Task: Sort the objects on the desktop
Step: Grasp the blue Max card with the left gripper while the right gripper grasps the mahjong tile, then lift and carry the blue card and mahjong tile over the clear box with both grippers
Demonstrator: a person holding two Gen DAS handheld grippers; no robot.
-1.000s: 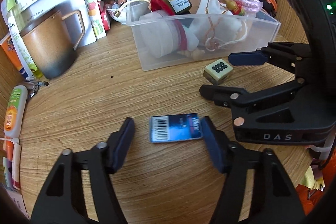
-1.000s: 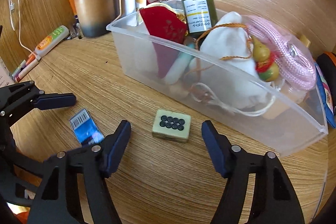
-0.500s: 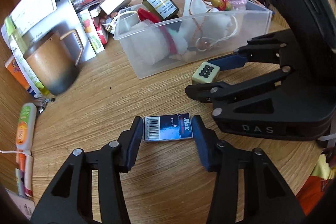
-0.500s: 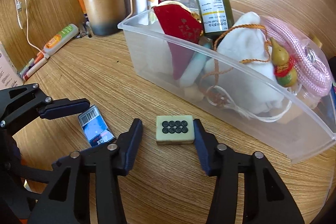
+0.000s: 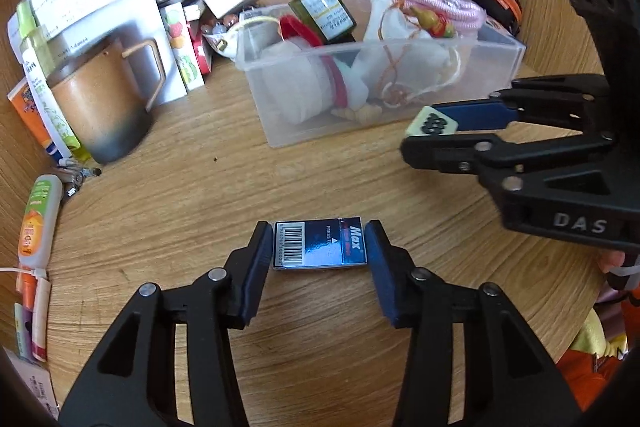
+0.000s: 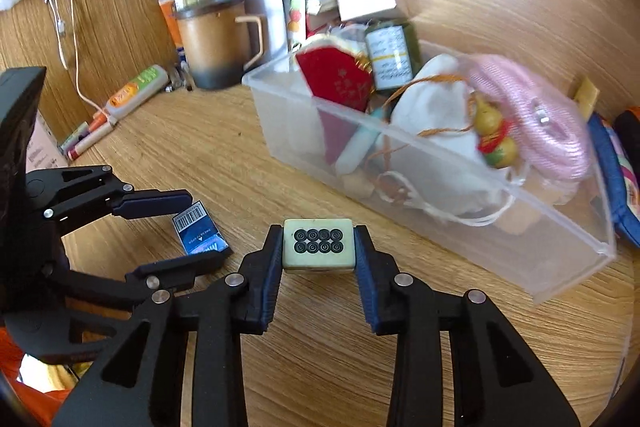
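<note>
Item: your right gripper (image 6: pixel 319 247), jaws closing on the mahjong tile (image 6: pixel 318 245) just before the clear bin (image 6: pixel 560 263), may let it twist out if pinched off-centre; left gripper (image 5: pixel 319 247) clamps the blue staple box (image 5: pixel 319 243) on the desk (image 5: pixel 180 195).

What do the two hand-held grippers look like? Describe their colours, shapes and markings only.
Both are matte black plastic. The left hand-held gripper has two angular fingers with triangular cut-outs, silver rivets at the joints and dark blue ribbed pads. The right hand-held gripper is built the same way; in the left wrist view its body carries raised letters "DAS". No cables show on either.
</note>
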